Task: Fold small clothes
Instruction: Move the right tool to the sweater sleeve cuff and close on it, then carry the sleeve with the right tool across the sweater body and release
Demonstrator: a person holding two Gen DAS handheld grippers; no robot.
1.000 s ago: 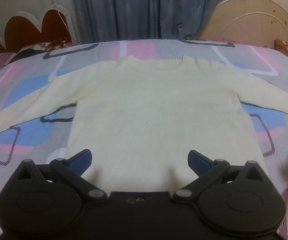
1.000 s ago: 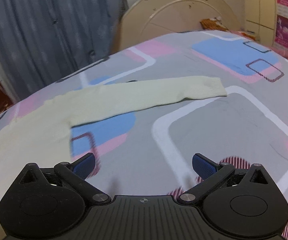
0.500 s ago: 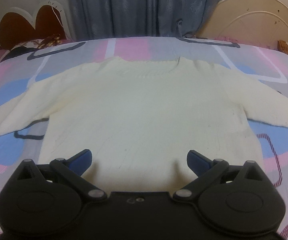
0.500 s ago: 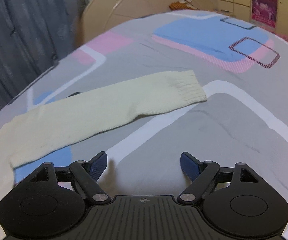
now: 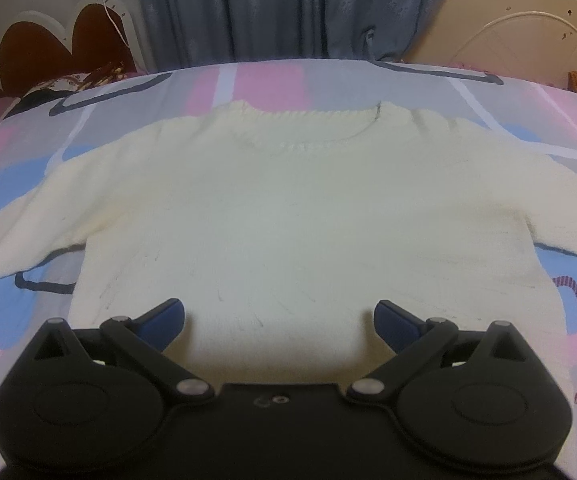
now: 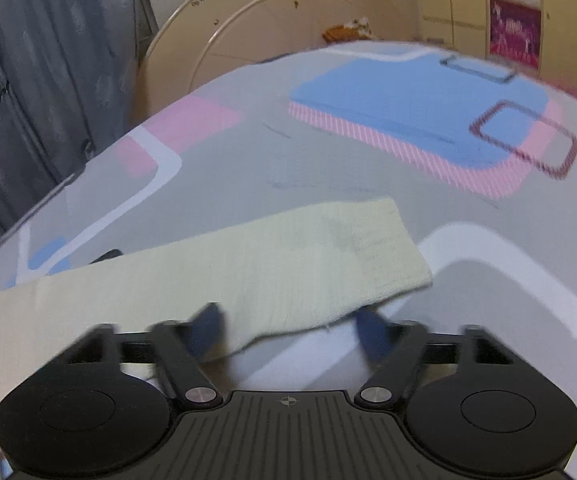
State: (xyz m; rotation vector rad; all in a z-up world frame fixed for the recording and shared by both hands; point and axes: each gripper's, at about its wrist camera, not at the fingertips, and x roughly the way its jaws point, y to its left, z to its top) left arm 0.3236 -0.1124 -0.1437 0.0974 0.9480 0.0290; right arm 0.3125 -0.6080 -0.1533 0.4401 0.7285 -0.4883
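A cream knitted long-sleeved sweater (image 5: 288, 208) lies flat, neckline toward the top of the frame, on a bed with a grey, pink and blue patterned sheet (image 5: 264, 80). The left gripper (image 5: 279, 314) hovers wide open over its hem at lower centre. Only the right wrist view shows the sleeve's ribbed cuff (image 6: 384, 248), at centre right; the right gripper (image 6: 288, 330), jaws apart, straddles the sleeve's near edge.

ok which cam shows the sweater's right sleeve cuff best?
Right wrist. The ribbed cuff lies flat on the bedspread, fully in frame just ahead of the open right gripper. Left wrist shows the sweater body and neckline, but that sleeve runs off the frame edge, cuff unseen.
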